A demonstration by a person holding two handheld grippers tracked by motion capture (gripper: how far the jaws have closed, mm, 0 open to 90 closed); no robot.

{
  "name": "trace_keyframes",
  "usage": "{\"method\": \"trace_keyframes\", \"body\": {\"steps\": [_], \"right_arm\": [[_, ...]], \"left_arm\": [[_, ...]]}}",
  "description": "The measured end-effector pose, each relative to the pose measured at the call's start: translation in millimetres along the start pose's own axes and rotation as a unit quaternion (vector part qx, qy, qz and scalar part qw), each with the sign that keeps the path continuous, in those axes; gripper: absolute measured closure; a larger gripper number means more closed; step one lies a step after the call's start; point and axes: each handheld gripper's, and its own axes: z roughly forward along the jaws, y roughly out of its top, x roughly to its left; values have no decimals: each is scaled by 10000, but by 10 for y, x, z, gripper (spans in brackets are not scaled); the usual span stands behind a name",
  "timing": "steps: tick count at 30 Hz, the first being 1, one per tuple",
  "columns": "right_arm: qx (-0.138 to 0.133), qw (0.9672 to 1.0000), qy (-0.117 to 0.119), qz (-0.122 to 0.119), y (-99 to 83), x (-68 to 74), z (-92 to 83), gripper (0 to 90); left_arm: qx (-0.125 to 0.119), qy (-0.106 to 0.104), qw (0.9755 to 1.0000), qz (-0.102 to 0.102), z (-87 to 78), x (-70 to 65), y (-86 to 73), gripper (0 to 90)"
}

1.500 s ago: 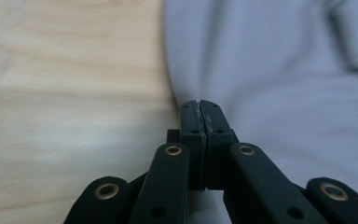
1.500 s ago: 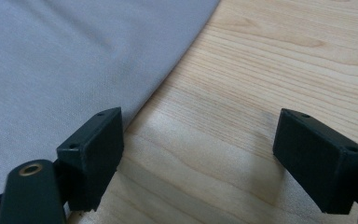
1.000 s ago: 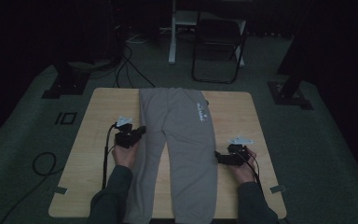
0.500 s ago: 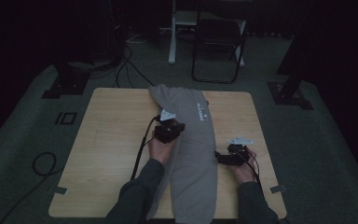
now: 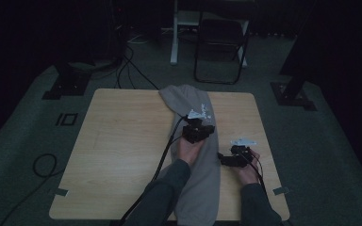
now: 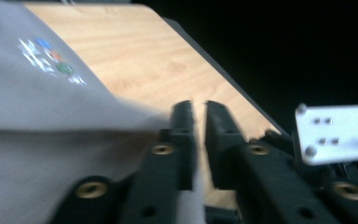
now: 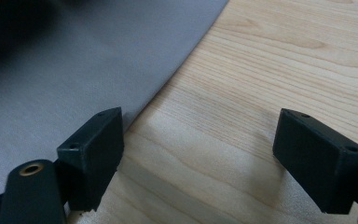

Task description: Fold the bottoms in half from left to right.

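Observation:
Grey trousers [image 5: 202,183] lie lengthwise on the wooden table [image 5: 122,141], folded with one leg over the other. My left gripper [image 5: 206,128] hovers over their upper part, near the small printed logo [image 6: 51,56]. Its jaws have just been opening and stand a narrow gap apart [image 6: 199,135], with an edge of the grey cloth [image 6: 37,107] still low between them. My right gripper [image 5: 222,158] rests on the table at the trousers' right edge. It is wide open [image 7: 205,158], bare wood between its jaws, its left fingertip [image 7: 93,149] at the cloth's [image 7: 74,60] border.
A dark folding chair [image 5: 219,47] and a white post [image 5: 174,33] stand behind the table. Cables [image 5: 127,56] run over the floor at the back left. Black stand bases [image 5: 68,84] [image 5: 292,94] sit off both far corners. The table's left half is bare wood.
My left gripper has swept from the trousers' left side across to the right, carrying one leg over the other, so the trousers are now folded narrow. The right gripper has stayed put.

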Motion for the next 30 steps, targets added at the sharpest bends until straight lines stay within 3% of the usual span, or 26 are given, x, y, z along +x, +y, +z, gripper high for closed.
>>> {"method": "trace_keyframes", "body": {"steps": [2, 4, 7, 10, 11, 15, 20, 21, 23, 26, 27, 30], "right_arm": [[0, 10000, 1, 1, 0, 0, 0, 165], [-1, 10000, 3, 2, 0, 1, 0, 164], [8, 10000, 8, 0, 1, 0, -2, 167], [-2, 10000, -50, 70, 34, 18, -26, 334], [-132, 9998, -78, 110, 78, 49, -56, 374], [-329, 9994, 34, 144, 180, 120, -86, 401], [-394, 9991, 84, 114, 383, 312, 4, 428], [-361, 9993, 44, 15, 468, 402, 71, 443], [-314, 9994, 3, -119, 532, 466, 145, 474], [-214, 9996, 82, -144, 559, 482, 227, 522], [-39, 9998, 158, -101, 544, 464, 310, 553], [136, 9999, 88, -45, 455, 391, 342, 580]], "left_arm": [[96, 177, 9998, 93, -49, 66, -28, 720], [88, 244, 9997, 31, -134, 162, -49, 709], [181, 509, 9985, 70, -273, 311, -106, 699], [305, 751, 9966, 138, -398, 469, -215, 693], [372, 830, 9957, 172, -430, 519, -258, 693], [674, 1035, 9920, 256, -494, 673, -442, 683], [1058, 1067, 9879, 374, -390, 718, -658, 664], [1119, 1059, 9872, 406, -357, 716, -692, 662], [1065, 998, 9881, 483, -332, 709, -742, 655], [1044, 1043, 9883, 386, -342, 725, -743, 688], [1030, 1076, 9881, 391, -345, 727, -747, 727], [981, 1180, 9870, 467, -365, 737, -769, 777]]}}
